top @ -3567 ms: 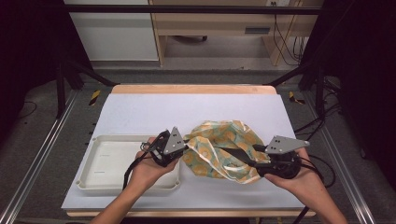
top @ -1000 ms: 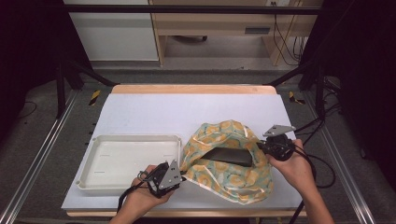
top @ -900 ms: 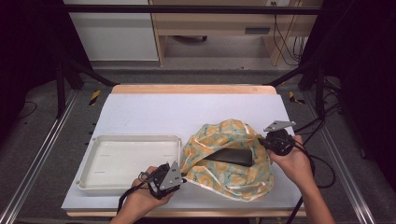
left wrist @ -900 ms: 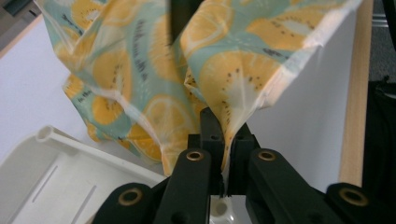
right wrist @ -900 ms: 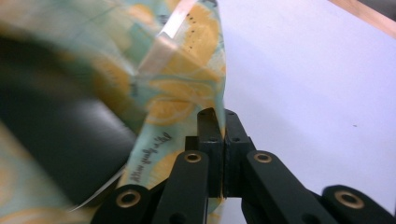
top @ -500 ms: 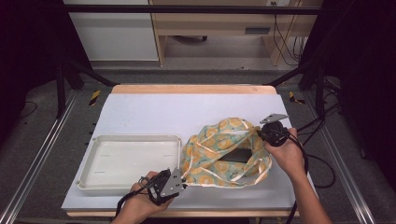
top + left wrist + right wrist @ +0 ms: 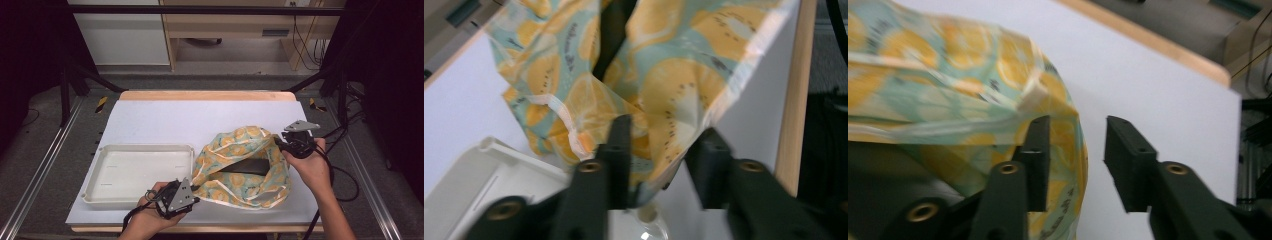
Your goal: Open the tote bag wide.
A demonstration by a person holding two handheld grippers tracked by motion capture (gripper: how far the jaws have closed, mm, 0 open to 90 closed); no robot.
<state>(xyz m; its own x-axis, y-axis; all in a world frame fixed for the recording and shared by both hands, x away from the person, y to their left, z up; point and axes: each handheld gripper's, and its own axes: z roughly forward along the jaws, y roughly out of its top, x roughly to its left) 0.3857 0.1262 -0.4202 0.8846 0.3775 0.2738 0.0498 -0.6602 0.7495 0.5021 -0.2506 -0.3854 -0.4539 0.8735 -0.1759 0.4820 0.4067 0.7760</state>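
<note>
A cloth bag [image 7: 235,192] printed with orange slices lies on the white table mat [image 7: 200,120], its mouth gaping over a dark flat thing [image 7: 247,166] inside. My left gripper [image 7: 196,196] is at the bag's near left corner. Its jaws have just been opening and stand apart, with the bag's fabric [image 7: 664,100] slack between them [image 7: 665,135]. My right gripper [image 7: 281,146] is at the bag's far right edge. Its jaws have also just been opening. The bag's rim [image 7: 1040,92] lies against the left finger [image 7: 1035,150], and bare mat shows in the gap [image 7: 1078,125].
An empty white tray [image 7: 140,148] sits left of the bag, close to my left hand. The table's wooden edge [image 7: 200,95] runs along the far side, with metal rails and cables beyond the mat on both sides.
Both grippers were shut on the bag's rim and pulling it wide; now both have opened. The bag's mouth has slackened, and the right hand has lifted slightly toward the far side.
</note>
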